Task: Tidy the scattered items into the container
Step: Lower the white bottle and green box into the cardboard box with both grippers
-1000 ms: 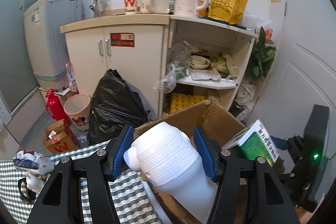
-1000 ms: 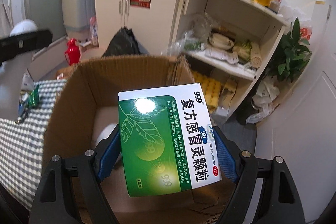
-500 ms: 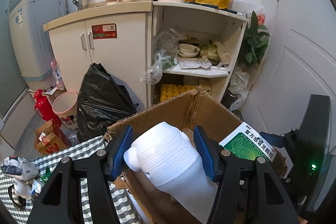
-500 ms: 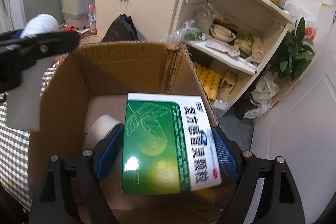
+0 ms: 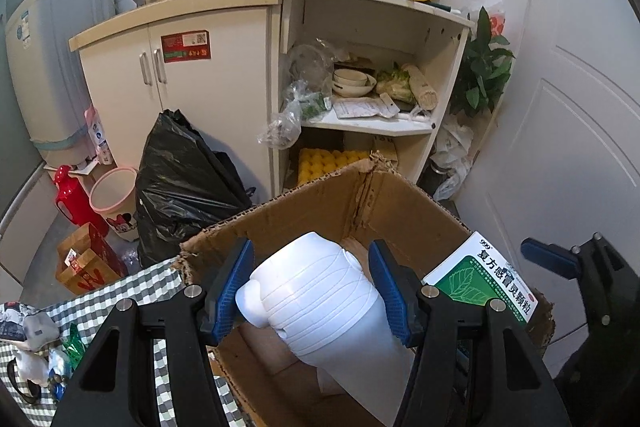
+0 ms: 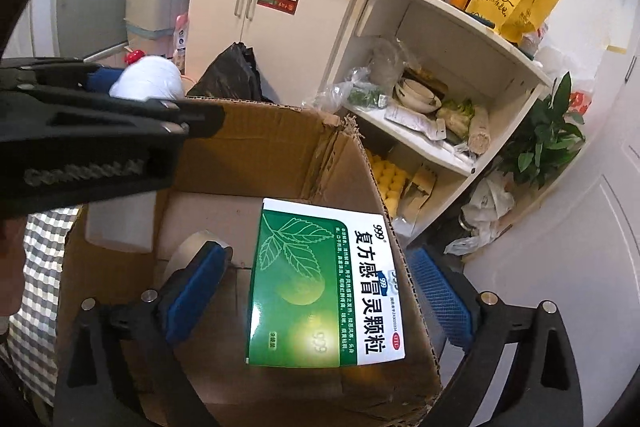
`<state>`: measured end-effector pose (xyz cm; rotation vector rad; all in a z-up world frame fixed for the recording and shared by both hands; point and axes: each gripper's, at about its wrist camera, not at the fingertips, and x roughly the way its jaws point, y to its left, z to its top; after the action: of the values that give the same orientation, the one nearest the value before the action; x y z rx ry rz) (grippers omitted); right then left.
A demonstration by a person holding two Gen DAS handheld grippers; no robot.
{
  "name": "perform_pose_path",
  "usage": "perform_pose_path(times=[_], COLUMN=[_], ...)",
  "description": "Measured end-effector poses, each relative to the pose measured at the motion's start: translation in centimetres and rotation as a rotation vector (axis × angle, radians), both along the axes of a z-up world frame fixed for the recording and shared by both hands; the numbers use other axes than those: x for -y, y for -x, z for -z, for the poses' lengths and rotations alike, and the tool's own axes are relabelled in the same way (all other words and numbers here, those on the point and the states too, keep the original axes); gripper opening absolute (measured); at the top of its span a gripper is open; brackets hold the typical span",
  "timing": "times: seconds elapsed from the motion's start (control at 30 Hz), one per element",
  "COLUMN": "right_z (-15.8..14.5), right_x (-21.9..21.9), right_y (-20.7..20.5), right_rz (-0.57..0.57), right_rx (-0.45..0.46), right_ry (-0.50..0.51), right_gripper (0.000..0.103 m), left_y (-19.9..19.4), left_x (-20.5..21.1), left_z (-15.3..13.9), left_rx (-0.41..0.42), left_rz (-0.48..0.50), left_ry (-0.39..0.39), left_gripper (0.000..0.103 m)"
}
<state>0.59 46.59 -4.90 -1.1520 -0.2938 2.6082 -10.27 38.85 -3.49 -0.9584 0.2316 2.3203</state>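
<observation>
Cardboard box (image 5: 404, 211) sits open-topped at the edge of the checked tablecloth (image 5: 132, 291), flaps up, one corner torn. Behind it: white cabinet (image 5: 200, 99) and open shelf unit (image 5: 384, 131) with bowls and greens, black bin bag (image 5: 184, 179) on the floor between box and cabinet.

White plastic bottle (image 5: 320, 303) is the biggest task item. Left gripper (image 5: 316, 287) is clamped on it, both blue pads pressed against its ribbed sides, bottle tilted with the cap end toward the cabinet, hanging over the box opening near the left wall. Not touching the box floor as far as I can tell.

Green-and-white medicine box (image 6: 324, 283) next. It lies face up inside the cardboard box against the right wall. Right gripper (image 6: 316, 291) is spread wide: clear gap between each blue pad and the medicine box, no contact on either side. Seen from the left wrist view, the medicine box leans on the box's right rim.

Roll of tape (image 6: 196, 251) on the box floor, partly hidden behind the right gripper's left pad.

Small clutter (image 5: 36, 343) remains on the tablecloth at far left, too blurred to identify.
</observation>
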Motion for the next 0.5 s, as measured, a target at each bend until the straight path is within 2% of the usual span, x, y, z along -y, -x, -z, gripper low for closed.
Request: perform_pose_path(times=[0.37, 0.43, 0.5], right_z=[-1.3, -1.5, -1.7], right_x=[0.4, 0.5, 0.5], right_y=[-1.1, -1.4, -1.6], right_rz=[-0.001, 0.0, 0.001], right_rx=[-0.042, -0.046, -0.053], right_ry=[-0.018, -0.021, -0.02], right_gripper=[0.097, 0.097, 0.097], left_y=[0.3, 0.2, 0.0], left_x=[-0.8, -0.8, -0.5], left_z=[1.2, 1.0, 0.6], left_rx=[0.023, 0.025, 0.014], left_rz=[-0.002, -0.006, -0.01], left_ry=[0.031, 0.033, 0.027], left_gripper=[0.062, 0.068, 0.068])
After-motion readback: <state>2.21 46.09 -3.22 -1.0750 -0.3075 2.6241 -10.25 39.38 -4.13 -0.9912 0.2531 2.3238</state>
